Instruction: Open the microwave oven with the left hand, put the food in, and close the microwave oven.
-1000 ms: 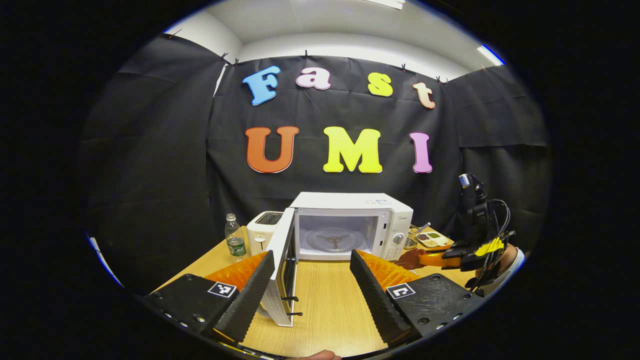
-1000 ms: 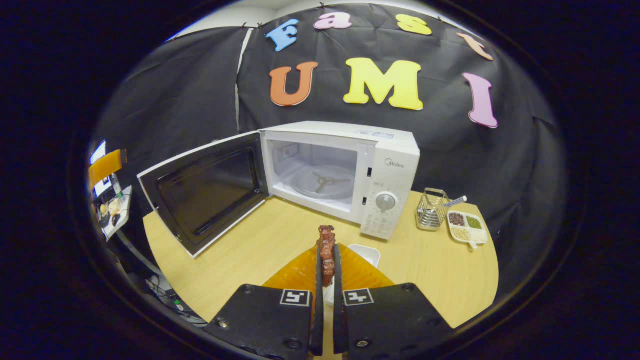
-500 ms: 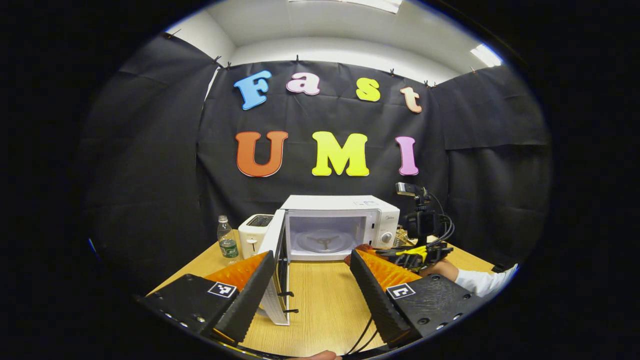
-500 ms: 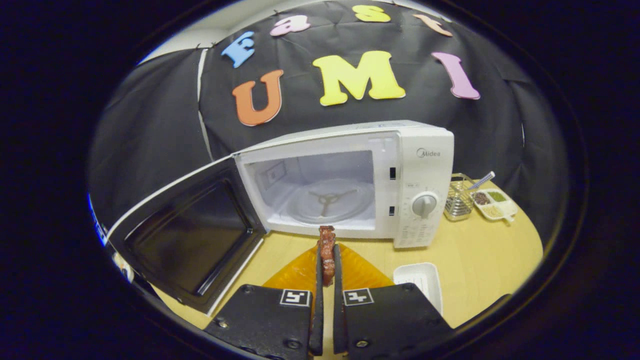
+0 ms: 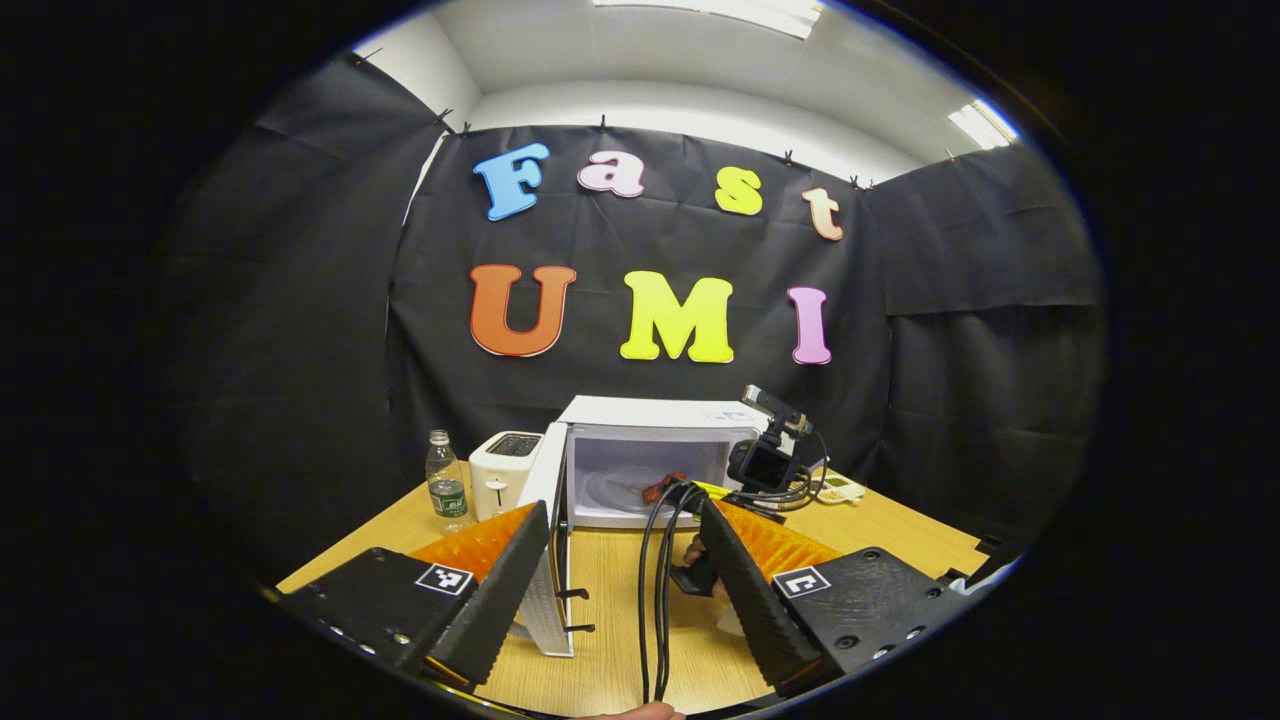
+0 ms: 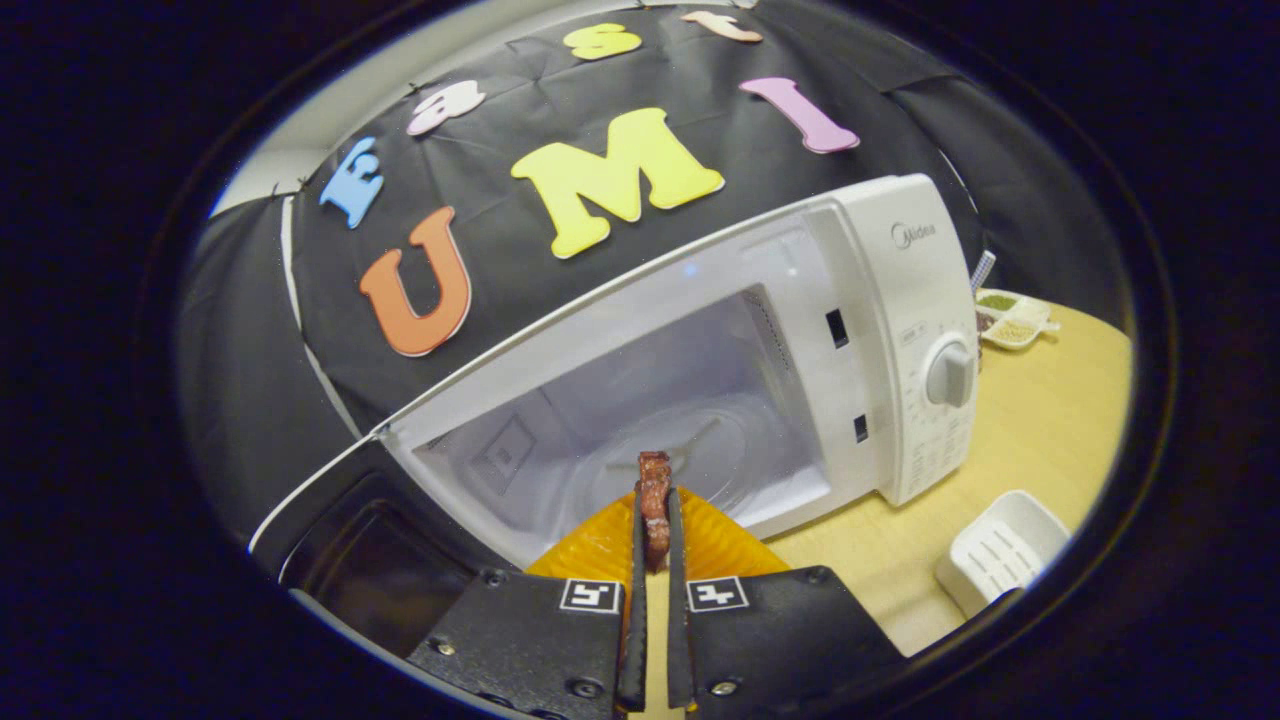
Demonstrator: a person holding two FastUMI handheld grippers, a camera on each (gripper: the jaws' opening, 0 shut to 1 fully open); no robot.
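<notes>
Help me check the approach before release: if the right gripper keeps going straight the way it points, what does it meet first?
Probably the turntable. The right gripper, shut on the food, points into the open microwave; nothing shows between the food and the glass plate, though depth is hard to judge.

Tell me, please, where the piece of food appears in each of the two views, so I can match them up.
Left gripper view: the food is small, just right of centre, at the microwave oven's open mouth.
Right gripper view: the food is bottom centre, pinched between the right gripper's fingers.
Shared landmark: the white microwave oven, door open.
</notes>
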